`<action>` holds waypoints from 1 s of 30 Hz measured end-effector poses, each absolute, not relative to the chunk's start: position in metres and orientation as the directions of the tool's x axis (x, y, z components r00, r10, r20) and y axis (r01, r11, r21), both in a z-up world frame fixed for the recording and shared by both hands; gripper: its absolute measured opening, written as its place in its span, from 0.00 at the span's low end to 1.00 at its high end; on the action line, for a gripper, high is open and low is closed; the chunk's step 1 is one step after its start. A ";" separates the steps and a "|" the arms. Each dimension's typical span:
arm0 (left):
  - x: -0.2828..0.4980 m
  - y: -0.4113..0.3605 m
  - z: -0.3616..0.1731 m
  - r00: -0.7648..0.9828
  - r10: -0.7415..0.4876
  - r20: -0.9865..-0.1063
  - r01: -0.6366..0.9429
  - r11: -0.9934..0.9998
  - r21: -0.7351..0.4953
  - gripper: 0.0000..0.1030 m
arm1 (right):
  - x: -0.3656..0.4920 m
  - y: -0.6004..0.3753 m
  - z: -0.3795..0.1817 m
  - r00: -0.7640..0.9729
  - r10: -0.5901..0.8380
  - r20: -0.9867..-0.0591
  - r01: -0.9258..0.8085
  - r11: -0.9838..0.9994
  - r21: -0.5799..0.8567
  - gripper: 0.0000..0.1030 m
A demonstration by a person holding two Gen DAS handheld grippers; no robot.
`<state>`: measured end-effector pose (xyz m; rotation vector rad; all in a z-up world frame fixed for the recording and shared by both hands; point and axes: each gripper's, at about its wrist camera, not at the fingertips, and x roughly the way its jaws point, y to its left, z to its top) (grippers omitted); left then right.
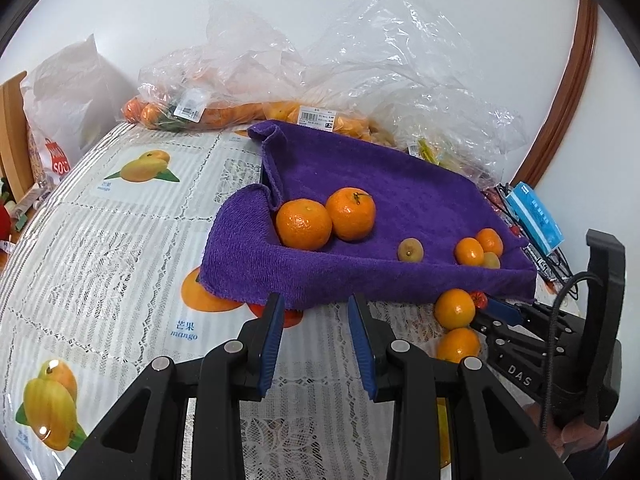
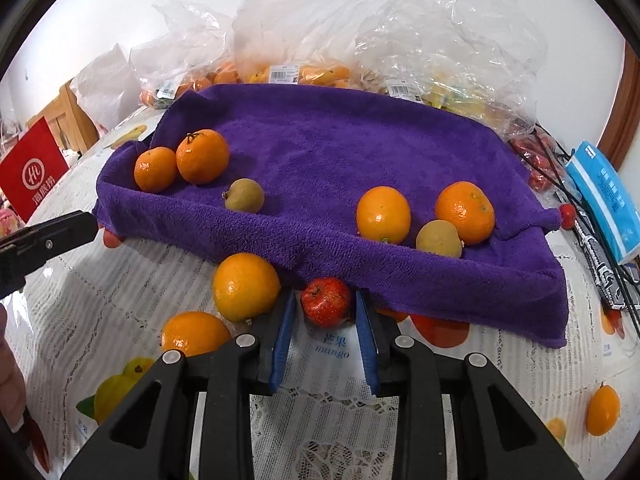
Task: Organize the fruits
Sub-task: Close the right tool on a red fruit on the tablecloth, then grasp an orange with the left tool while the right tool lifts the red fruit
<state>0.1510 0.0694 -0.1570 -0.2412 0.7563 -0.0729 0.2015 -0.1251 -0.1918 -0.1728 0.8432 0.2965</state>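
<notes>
A purple towel-lined tray (image 2: 340,148) holds two oranges (image 2: 202,156) at its left, a brown longan (image 2: 244,195) in the middle, and two oranges (image 2: 383,214) with another longan (image 2: 439,239) at its right. The tray also shows in the left wrist view (image 1: 360,176). My right gripper (image 2: 325,312) is open around a small red fruit (image 2: 326,307) on the table by the towel's front edge. Two oranges (image 2: 245,286) lie left of it. My left gripper (image 1: 316,310) is open and empty in front of the towel's left front edge.
Clear plastic bags of fruit (image 2: 320,40) stand behind the tray against the wall. A blue tissue pack (image 2: 604,200) and black cables lie at the right. A red bag (image 2: 32,168) is at the far left. The tablecloth (image 1: 120,240) has printed fruit pictures.
</notes>
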 end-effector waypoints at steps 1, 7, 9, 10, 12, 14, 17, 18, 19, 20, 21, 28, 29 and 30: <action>0.151 0.070 -0.157 0.725 -0.151 -0.672 -0.022 0.970 -0.241 0.31 | 0.201 -0.126 -0.192 0.625 0.196 -0.755 -0.328 0.944 -0.027 0.25; 0.152 0.070 -0.159 0.720 -0.157 -0.676 -0.016 0.970 -0.242 0.31 | 0.191 -0.133 -0.187 0.641 0.204 -0.740 -0.317 0.948 -0.013 0.25; 0.153 0.068 -0.160 0.717 -0.158 -0.679 -0.010 0.971 -0.237 0.31 | 0.185 -0.138 -0.184 0.645 0.212 -0.734 -0.316 0.949 -0.005 0.25; 0.153 0.067 -0.161 0.715 -0.162 -0.680 -0.005 0.972 -0.237 0.31 | 0.181 -0.142 -0.182 0.649 0.214 -0.730 -0.313 0.950 0.000 0.25; 0.153 0.064 -0.162 0.711 -0.169 -0.683 0.009 0.973 -0.231 0.31 | 0.176 -0.149 -0.179 0.656 0.211 -0.724 -0.299 0.954 0.007 0.25; 0.152 0.059 -0.163 0.710 -0.168 -0.684 0.026 0.977 -0.213 0.31 | 0.168 -0.158 -0.177 0.662 0.204 -0.722 -0.278 0.960 0.016 0.25; 0.151 0.054 -0.164 0.702 -0.182 -0.689 0.052 0.977 -0.205 0.31 | 0.157 -0.172 -0.174 0.671 0.190 -0.717 -0.250 0.968 0.022 0.25; 0.151 0.052 -0.164 0.697 -0.189 -0.691 0.061 0.977 -0.206 0.31 | 0.153 -0.178 -0.173 0.676 0.183 -0.714 -0.239 0.971 0.024 0.25; 0.151 0.051 -0.165 0.693 -0.196 -0.694 0.068 0.976 -0.208 0.31 | 0.149 -0.184 -0.172 0.680 0.178 -0.712 -0.226 0.974 0.028 0.25; 0.150 0.050 -0.165 0.688 -0.205 -0.696 0.075 0.974 -0.212 0.33 | 0.145 -0.190 -0.171 0.681 0.173 -0.712 -0.215 0.976 0.032 0.25; 0.150 0.049 -0.166 0.683 -0.215 -0.698 0.082 0.972 -0.220 0.34 | 0.141 -0.194 -0.170 0.683 0.166 -0.712 -0.203 0.979 0.034 0.25; 0.140 0.043 -0.168 0.662 -0.266 -0.701 0.120 0.960 -0.251 0.40 | 0.108 -0.213 -0.172 0.685 0.156 -0.711 -0.168 0.984 0.054 0.25; 0.137 0.039 -0.168 0.662 -0.266 -0.700 0.130 0.961 -0.243 0.41 | 0.103 -0.214 -0.173 0.686 0.161 -0.710 -0.168 0.984 0.061 0.25; 0.135 0.036 -0.168 0.661 -0.268 -0.701 0.136 0.961 -0.239 0.43 | 0.100 -0.216 -0.173 0.686 0.163 -0.709 -0.167 0.984 0.065 0.25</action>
